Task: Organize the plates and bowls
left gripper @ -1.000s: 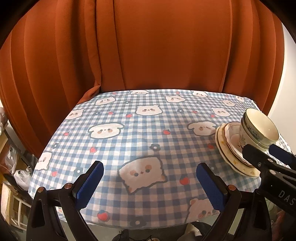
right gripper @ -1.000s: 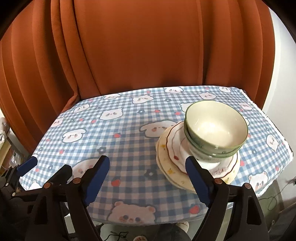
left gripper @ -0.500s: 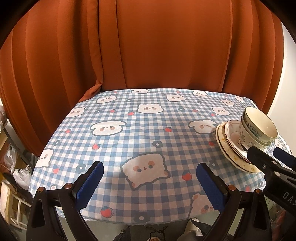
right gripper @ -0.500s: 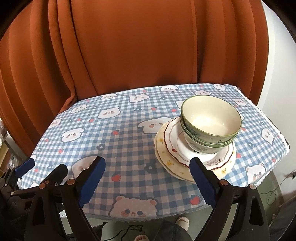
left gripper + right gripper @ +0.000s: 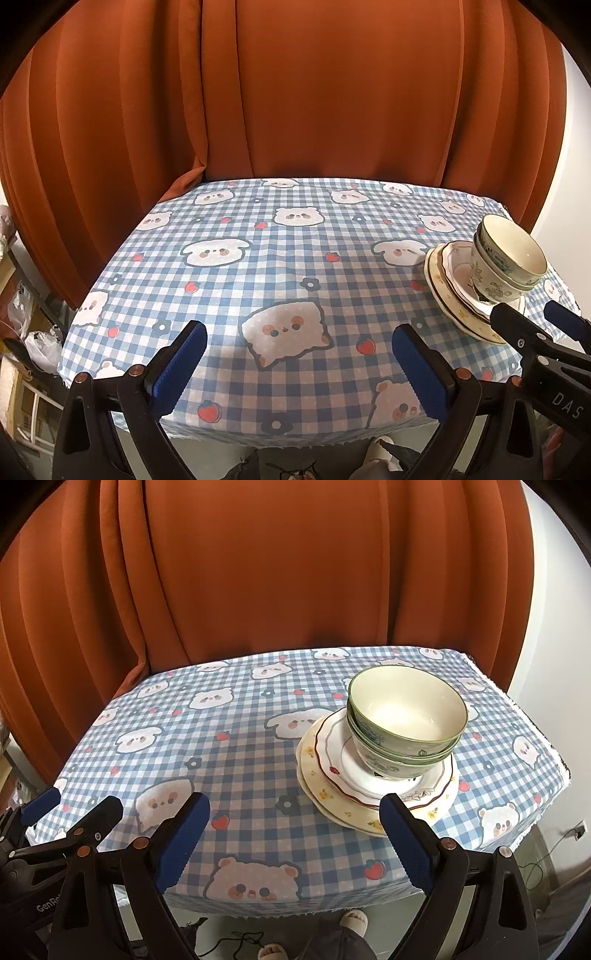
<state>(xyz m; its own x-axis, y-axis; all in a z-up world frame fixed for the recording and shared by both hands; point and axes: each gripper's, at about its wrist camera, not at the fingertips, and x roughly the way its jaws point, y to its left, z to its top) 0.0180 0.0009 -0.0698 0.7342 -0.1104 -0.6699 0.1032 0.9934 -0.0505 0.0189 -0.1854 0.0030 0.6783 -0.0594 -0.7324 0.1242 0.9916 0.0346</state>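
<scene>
A stack of nested green-rimmed bowls sits on a stack of plates at the right side of the table; the top plate has a red rim, the lower one is cream with yellow flowers. The stack also shows in the left wrist view, bowls on plates. My right gripper is open and empty, above the table's front edge, short of the plates. My left gripper is open and empty over the front middle of the table. The right gripper shows at the right of the left wrist view.
The table wears a blue checked cloth with bear prints. An orange curtain hangs behind it. A white wall is at the right. Feet in slippers show below the front edge. Clutter lies on the left floor.
Both grippers have drawn back and up from the table, so the table and the dish stack look smaller and farther. The dishes have not moved.
</scene>
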